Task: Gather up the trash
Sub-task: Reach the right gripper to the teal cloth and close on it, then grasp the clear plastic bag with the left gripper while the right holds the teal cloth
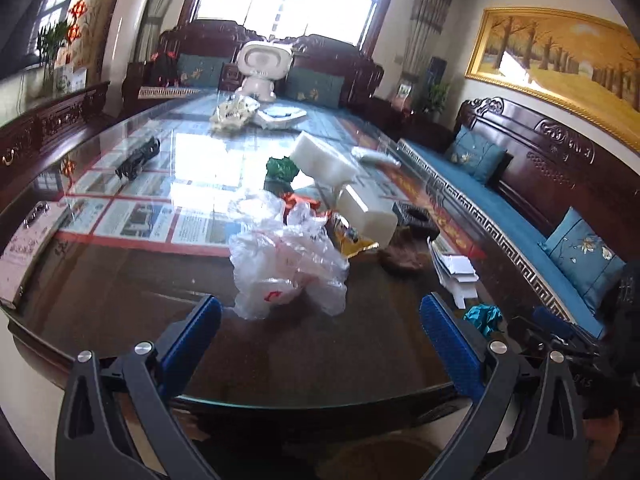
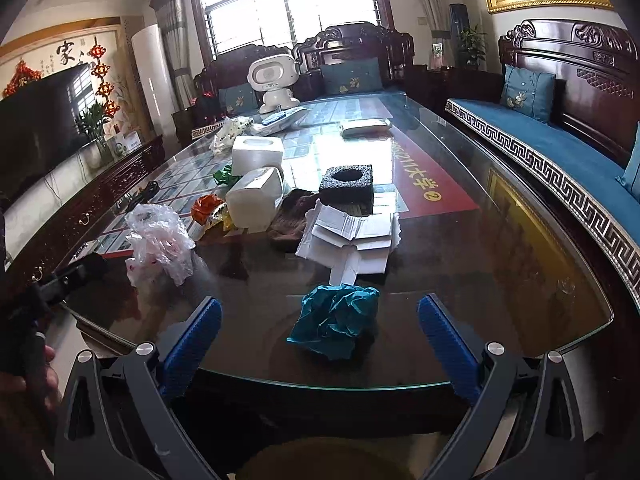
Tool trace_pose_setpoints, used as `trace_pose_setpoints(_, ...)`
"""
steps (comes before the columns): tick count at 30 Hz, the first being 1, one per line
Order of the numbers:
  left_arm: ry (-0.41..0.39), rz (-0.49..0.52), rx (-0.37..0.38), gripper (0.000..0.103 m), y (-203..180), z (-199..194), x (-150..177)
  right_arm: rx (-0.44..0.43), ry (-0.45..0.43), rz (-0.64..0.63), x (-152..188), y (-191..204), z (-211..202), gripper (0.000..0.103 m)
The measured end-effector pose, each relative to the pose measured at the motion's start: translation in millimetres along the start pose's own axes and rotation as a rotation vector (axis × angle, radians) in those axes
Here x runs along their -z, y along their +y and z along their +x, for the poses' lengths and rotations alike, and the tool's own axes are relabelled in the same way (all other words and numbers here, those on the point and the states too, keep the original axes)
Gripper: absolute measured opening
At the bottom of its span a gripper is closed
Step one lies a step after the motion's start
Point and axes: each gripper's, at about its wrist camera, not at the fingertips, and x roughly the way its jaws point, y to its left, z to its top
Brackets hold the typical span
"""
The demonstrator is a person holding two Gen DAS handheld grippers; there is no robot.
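Note:
A crumpled clear plastic bag (image 1: pixel 286 264) lies on the glass-topped table (image 1: pixel 120 288), just beyond my open, empty left gripper (image 1: pixel 320 320). A crumpled teal paper wad (image 2: pixel 336 320) lies between the open fingers of my empty right gripper (image 2: pixel 320 320), near the table's front edge; it also shows in the left wrist view (image 1: pixel 482 316). Behind are white foam blocks (image 2: pixel 256 196), a black foam block (image 2: pixel 347 186), flattened white cardboard (image 2: pixel 352 236), a brown cloth (image 2: pixel 294 212), orange and yellow wrappers (image 2: pixel 208 208) and a green wad (image 2: pixel 225 174). The plastic bag also shows in the right wrist view (image 2: pixel 160 240).
A white robot toy (image 2: pixel 274 80), a pouch (image 2: pixel 364 126) and more wrappers (image 2: pixel 232 132) sit at the table's far end. A black cable (image 1: pixel 138 158) lies on the left. Carved wooden sofas with blue cushions (image 2: pixel 560 148) line the right and far sides. A TV (image 2: pixel 36 128) stands left.

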Motion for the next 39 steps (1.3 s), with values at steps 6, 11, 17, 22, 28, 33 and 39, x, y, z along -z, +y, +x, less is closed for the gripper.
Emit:
trace_pose_setpoints(6,-0.018,0.017,0.016,0.099,-5,5,-2,0.013,0.031,0.011,1,-3,17,0.095)
trace_pose_setpoints(11,0.022,0.007,0.023,0.099,1,8,3,0.027,0.066,0.010,4,-3,34,0.095)
trace_pose_setpoints(17,0.048,0.038,-0.012,0.099,0,14,7,0.043,0.105,0.015,7,-5,49,0.073)
trace_pose_setpoints(22,0.049,0.044,-0.012,0.099,1,15,7,0.031,0.110,0.029,9,-9,50,0.052)
trace_pose_setpoints(28,0.057,0.038,-0.024,0.099,4,20,7,0.020,0.065,0.032,9,-8,37,0.049)
trace_pose_setpoints(33,0.054,0.035,-0.058,0.099,10,30,3,-0.021,0.027,0.021,1,-1,26,0.049)
trace_pose_setpoints(39,0.072,0.020,-0.088,0.099,19,56,-11,-0.078,0.006,-0.018,-5,18,20,0.049)
